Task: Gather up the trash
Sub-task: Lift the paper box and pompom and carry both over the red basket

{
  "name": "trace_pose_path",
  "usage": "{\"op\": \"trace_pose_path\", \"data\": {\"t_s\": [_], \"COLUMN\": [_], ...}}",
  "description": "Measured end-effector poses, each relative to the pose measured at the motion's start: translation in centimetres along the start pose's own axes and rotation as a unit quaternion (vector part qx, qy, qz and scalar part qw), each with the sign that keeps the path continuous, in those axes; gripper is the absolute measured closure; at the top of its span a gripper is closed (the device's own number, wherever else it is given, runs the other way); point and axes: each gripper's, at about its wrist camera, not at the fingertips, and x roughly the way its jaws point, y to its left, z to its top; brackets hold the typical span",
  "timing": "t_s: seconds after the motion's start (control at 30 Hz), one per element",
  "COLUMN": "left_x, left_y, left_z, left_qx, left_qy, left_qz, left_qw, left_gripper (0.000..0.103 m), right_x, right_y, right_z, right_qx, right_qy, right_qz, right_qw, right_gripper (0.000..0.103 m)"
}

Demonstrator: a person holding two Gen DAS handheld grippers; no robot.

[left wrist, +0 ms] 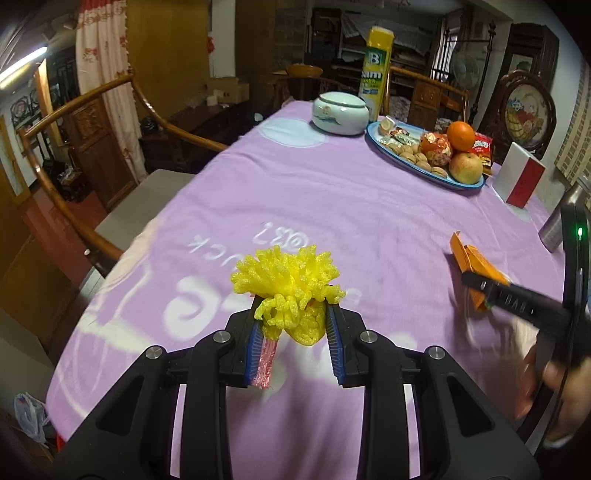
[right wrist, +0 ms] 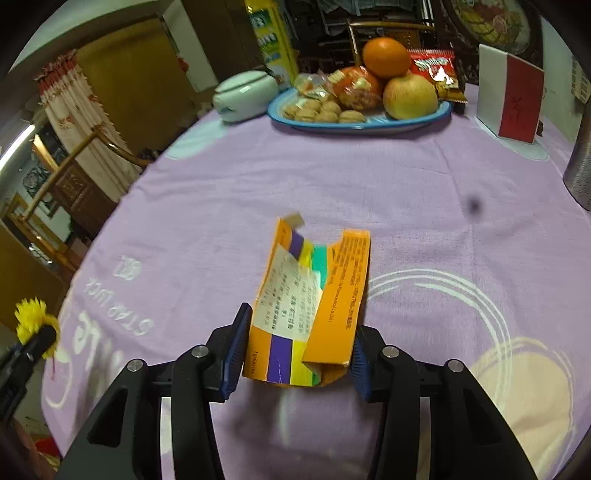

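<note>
Purple tablecloth (left wrist: 332, 192) blurred beneath left jaws clamping yellow foam net (left wrist: 288, 288), right jaws clamping orange carton (right wrist: 310, 306).

A lived-in dining room, dimly lit. A table covered by a lilac tablecloth (left wrist: 332, 192) fills the middle. To its left stands a curved wooden armchair (left wrist: 92, 147) with a pale seat cushion; behind that hangs a cream curtain (left wrist: 103, 74) with a red floral print, beside a wide yellow-brown door panel (left wrist: 166, 48). A fluorescent tube (left wrist: 22, 70) glows at far left — the brightest light. Dark wooden shelving (left wrist: 332, 33) lines the back wall, a standing fan (left wrist: 465, 70) in front.
</note>
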Motion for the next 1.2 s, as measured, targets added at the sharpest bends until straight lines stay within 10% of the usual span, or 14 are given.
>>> {"op": "trace_pose_path", "data": {"t_s": [0.53,0.83,0.9,0.97,1.2], "left_x": [-5.9,-5.6,-5.3,-5.1,-4.1], "left_y": [7.0,6.8,6.5,6.2,5.6], "left_z": [-8.0,-8.5,-8.3,-8.2,-8.5], "left_qx": [-0.048,-0.048,-0.045,-0.042,-0.036], "left_qy": [-0.002,0.002,0.005,0.007,0.019], "left_qz": [0.03,0.019,0.018,0.016,0.011], "left_qw": [0.9984,0.9987,0.9988,0.999,0.9991], "left_gripper": [0.072,0.072,0.072,0.072,0.072], "right_x": [-3.0,-5.5,-5.5,-4.9,-1.9], "right_y": [8.2,6.7,6.2,6.1,7.3], "right_z": [-8.6,-8.5,-8.2,-8.2,-8.7], "right_qx": [-0.143,-0.085,-0.078,-0.081,-0.097], "right_qy": [0.059,0.025,0.017,0.024,0.063], "right_qz": [0.036,0.089,0.056,0.041,0.037], "right_qw": [0.987,0.992,0.995,0.996,0.993], "right_gripper": [0.049,0.031,0.035,0.061,0.083]}}
